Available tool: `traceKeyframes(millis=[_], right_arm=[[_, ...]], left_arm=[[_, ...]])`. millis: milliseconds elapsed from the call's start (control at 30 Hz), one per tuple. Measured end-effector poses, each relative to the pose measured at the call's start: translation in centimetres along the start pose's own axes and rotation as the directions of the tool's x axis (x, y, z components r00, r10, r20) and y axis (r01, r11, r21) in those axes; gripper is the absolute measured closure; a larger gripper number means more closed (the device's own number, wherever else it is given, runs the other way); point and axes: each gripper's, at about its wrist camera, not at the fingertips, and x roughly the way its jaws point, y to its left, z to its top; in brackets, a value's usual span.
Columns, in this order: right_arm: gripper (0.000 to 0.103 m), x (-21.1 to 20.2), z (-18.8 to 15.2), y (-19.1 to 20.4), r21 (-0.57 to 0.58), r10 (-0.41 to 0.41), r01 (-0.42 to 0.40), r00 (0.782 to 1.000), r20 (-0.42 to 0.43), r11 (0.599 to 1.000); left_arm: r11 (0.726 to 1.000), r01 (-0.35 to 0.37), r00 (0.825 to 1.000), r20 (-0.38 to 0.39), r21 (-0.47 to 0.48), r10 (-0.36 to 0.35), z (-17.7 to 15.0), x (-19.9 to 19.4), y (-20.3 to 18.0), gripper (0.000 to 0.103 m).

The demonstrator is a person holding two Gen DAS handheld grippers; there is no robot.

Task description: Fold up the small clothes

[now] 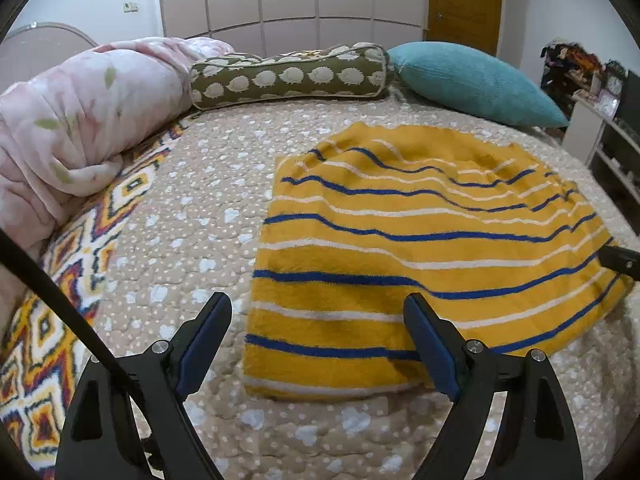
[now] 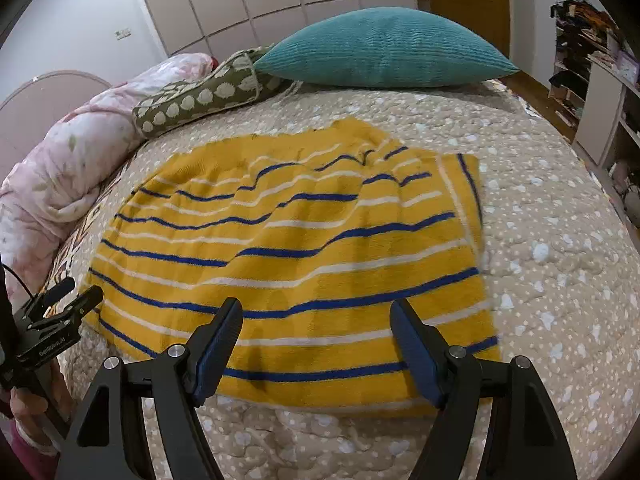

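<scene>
left claw (image 1: pixel 318 312) open | fuzzy striped cloth (image 1: pixel 420 248) rumpled | quilted bedspread (image 1: pixel 208 200)

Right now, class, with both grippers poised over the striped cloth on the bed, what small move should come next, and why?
Probably lower both grippers onto the near edge of the yellow striped cloth and pinch it. The left gripper and right gripper stand open and empty above that edge, and the cloth lies spread, slightly rumpled, on the quilted bedspread.
</scene>
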Motion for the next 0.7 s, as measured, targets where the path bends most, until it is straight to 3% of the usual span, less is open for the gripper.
traceKeyframes(millis=[100, 233, 500, 700], right_arm=[[0.022, 0.0, -0.1, 0.0, -0.005, -0.012, 0.012, 1.000, 0.001, 1.000], [0.022, 0.2, -0.6, -0.2, -0.002, -0.022, 0.022, 1.000, -0.021, 1.000], [0.020, -1.0, -1.9, -0.3, -0.022, -0.027, 0.027, 0.999, -0.027, 0.999], [0.019, -1.5, -1.4, 0.2, -0.004, -0.009, 0.009, 1.000, -0.005, 1.000]], left_arm=[[0.997, 0.075, 0.997, 0.007, -0.031, -0.075, 0.0, -0.3, 0.1, 0.016], [0.992, 0.119, 0.993, 0.022, -0.047, -0.118, 0.1, -0.3, 0.0, 0.016], [0.980, 0.113, 0.993, -0.005, -0.166, -0.116, 0.1, 1.3, 1.3, 0.015], [0.982, 0.096, 0.995, -0.009, -0.162, -0.098, 0.1, 1.3, 1.5, 0.015]])
